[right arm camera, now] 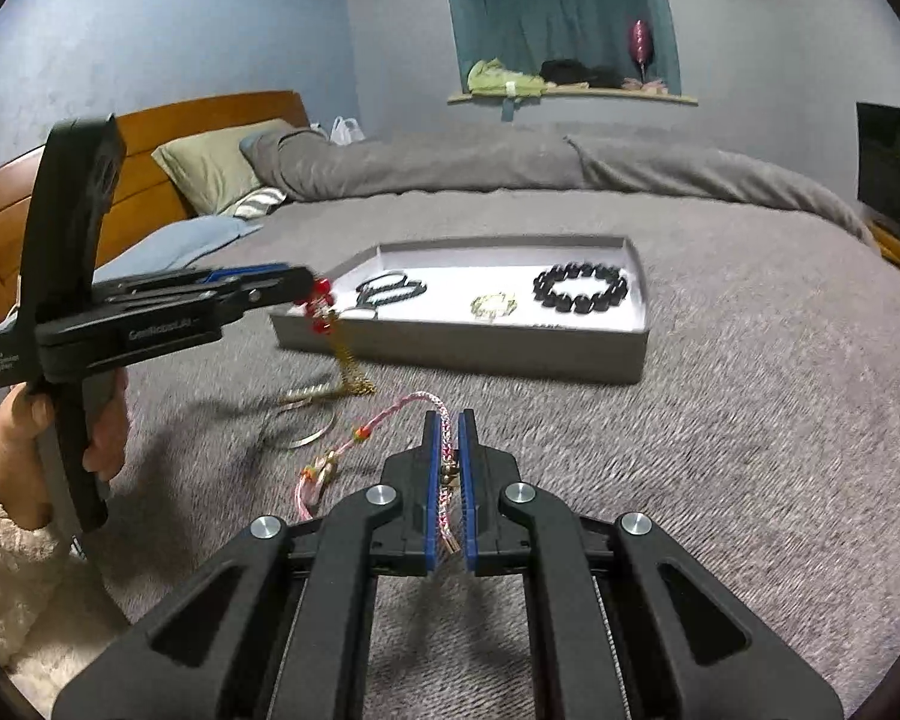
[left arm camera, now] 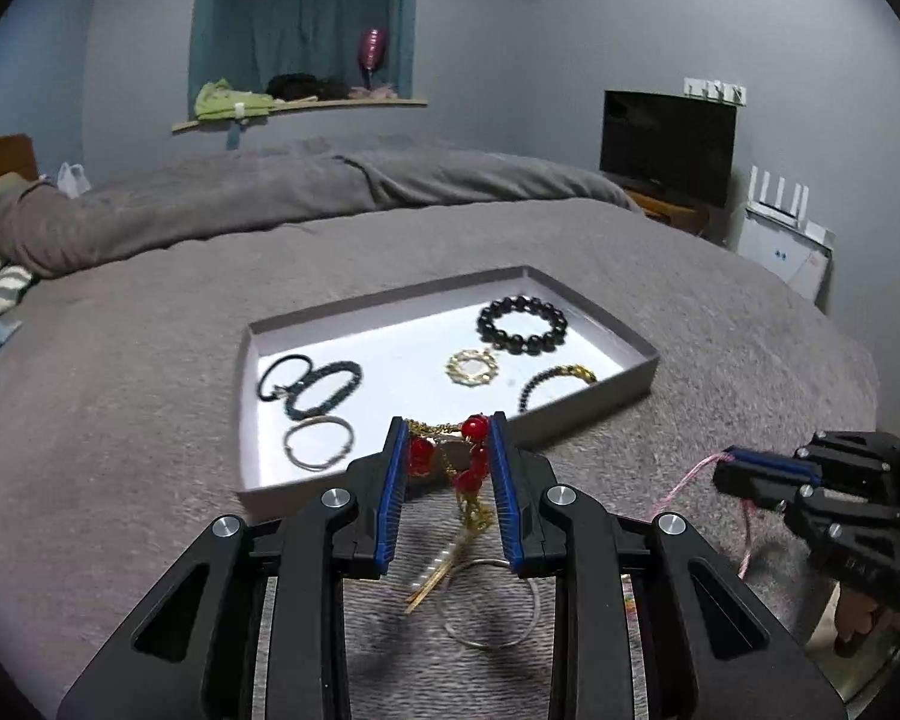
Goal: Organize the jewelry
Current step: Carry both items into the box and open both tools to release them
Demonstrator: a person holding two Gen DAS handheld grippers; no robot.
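Left gripper (left arm camera: pixel 447 462): you've got it closed on the red-bead necklace (left arm camera: pixel 473 462), pinched at the beads, with the gold chain and pearl tail dangling down to the grey bedspread (left arm camera: pixel 120 420).

Right gripper (right arm camera: pixel 448 480): jaws nearly together on the pink braided cord bracelet (right arm camera: pixel 390 414); the rest of it trails off left onto the bed.

Tray (left arm camera: pixel 642 354): grey box lid just ahead of you, already holding a black bead bracelet (left arm camera: pixel 522 324), a gold ring-shaped piece (left arm camera: pixel 471 367) and a few darker bands.

Still loose: a thin silver bangle (left arm camera: pixel 489 606) on the bedspread under the necklace tail.

Handling: the necklace looks light and floppy, so I'd guess it'll swing and could snag the bangle. Beads are slippery, so grabbing chain next to a bead is probably safer.

Cord: soft, grippy, pinch it anywhere.
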